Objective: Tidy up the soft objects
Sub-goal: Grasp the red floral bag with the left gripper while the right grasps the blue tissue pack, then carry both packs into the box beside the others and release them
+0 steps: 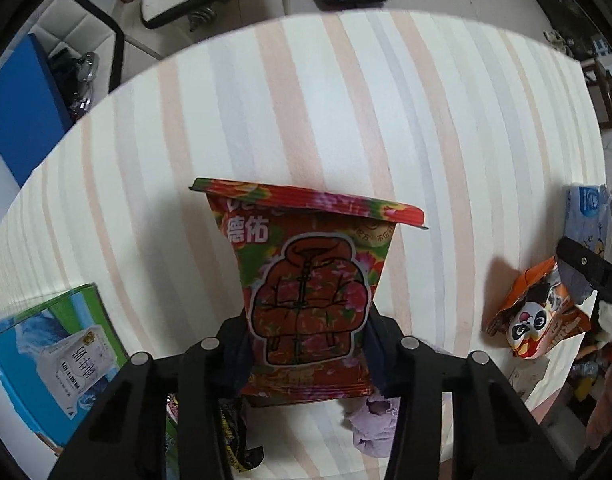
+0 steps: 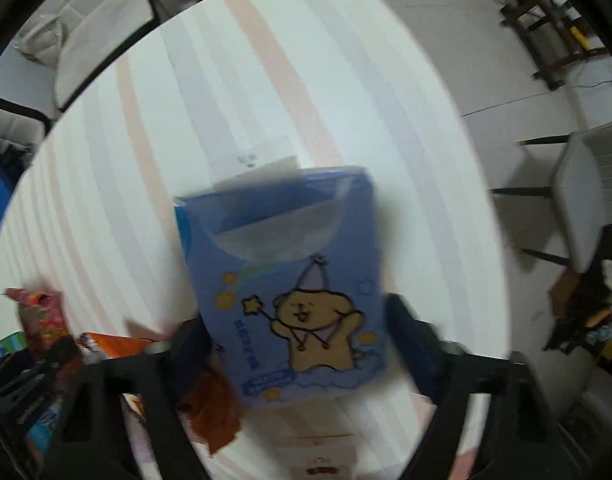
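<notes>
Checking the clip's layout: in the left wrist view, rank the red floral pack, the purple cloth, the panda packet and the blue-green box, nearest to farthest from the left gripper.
1. Red floral pack: between the jaws of the left gripper.
2. Purple cloth: just below the pack, by the right finger.
3. Panda packet, far right, and blue-green box, far left: too close to call.

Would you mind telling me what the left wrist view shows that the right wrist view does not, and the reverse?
Only the left wrist view shows the panda snack bag and the purple cloth under the left gripper. Only the right wrist view shows the bear drawing on the blue tissue pack in the right gripper, and a white chair. Both show the striped tablecloth and the red floral packet.
</notes>
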Tool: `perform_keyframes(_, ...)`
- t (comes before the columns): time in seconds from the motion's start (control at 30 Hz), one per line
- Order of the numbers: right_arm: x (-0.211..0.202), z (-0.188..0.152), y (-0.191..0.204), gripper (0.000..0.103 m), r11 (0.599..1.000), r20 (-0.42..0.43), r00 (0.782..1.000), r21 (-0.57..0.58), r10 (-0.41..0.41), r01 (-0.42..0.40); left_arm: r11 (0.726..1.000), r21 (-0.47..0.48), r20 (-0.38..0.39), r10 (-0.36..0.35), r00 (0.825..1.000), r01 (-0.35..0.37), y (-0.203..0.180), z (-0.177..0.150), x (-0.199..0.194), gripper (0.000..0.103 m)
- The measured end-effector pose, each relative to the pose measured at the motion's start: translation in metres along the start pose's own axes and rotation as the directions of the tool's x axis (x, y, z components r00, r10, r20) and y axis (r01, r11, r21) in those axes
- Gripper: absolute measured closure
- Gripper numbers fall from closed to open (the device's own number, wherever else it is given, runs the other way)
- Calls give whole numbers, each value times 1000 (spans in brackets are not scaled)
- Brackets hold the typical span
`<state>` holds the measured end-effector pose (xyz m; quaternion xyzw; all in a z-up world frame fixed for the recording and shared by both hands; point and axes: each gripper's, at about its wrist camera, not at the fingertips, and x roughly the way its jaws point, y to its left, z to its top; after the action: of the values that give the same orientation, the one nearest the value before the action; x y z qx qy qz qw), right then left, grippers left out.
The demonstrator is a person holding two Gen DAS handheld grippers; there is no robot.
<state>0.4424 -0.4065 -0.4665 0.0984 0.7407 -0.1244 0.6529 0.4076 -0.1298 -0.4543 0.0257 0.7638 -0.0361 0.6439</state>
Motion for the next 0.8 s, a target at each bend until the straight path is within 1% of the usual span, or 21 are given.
perform_keyframes(0.03, -4, 0, 1, 47, 1000, 15, 1000, -5, -1, 1, 1000, -7, 13, -4, 1000, 5, 2, -3, -4, 61)
perform_keyframes(0.1, -11, -2, 1, 57, 1000, 28, 1000, 1, 1, -1, 1000, -18, 29, -22, 999, 23, 7, -4, -18, 61)
perform_keyframes(0.23, -37, -14, 1, 59, 1000, 85, 996, -4, -7, 7, 998, -18, 102, -57, 993, 59, 13, -17, -59, 61)
perform_keyframes(0.33, -71, -31, 13, 60, 999, 135, 991, -30, 23, -20, 992, -24, 170, -115, 979, 121, 21, -35, -101, 61)
perform_keyframes(0.37, -81, -43, 16, 60, 999, 150, 988, -40, 31, -25, 990, -25, 190, -133, 973, 140, 27, -43, -114, 61)
perform_keyframes(0.47, -122, -79, 44, 60, 993, 203, 976, -108, 78, -57, 982, -22, 256, -175, 951, 187, 47, -78, -153, 61)
perform_keyframes(0.5, -135, -96, 55, 60, 988, 213, 972, -133, 100, -72, 980, -24, 270, -182, 945, 196, 53, -82, -161, 61)
perform_keyframes(0.57, -156, -130, 80, 60, 977, 216, 965, -180, 151, -113, 977, -27, 298, -196, 934, 214, 76, -114, -177, 61)
perform_keyframes(0.6, -165, -151, 97, 60, 966, 213, 959, -218, 185, -138, 975, -35, 306, -200, 931, 221, 87, -125, -180, 61)
perform_keyframes(0.67, -173, -180, 120, 60, 953, 207, 954, -257, 215, -159, 971, -52, 318, -206, 925, 234, 115, -160, -184, 61)
perform_keyframes(0.7, -176, -195, 135, 60, 944, 198, 951, -278, 238, -178, 969, -70, 323, -201, 925, 235, 131, -176, -184, 61)
perform_keyframes(0.77, -178, -228, 162, 60, 925, 170, 943, -308, 285, -224, 965, -107, 326, -193, 925, 239, 165, -192, -181, 61)
perform_keyframes(0.8, -180, -238, 176, 60, 917, 161, 940, -321, 300, -237, 962, -129, 327, -186, 927, 239, 183, -207, -179, 61)
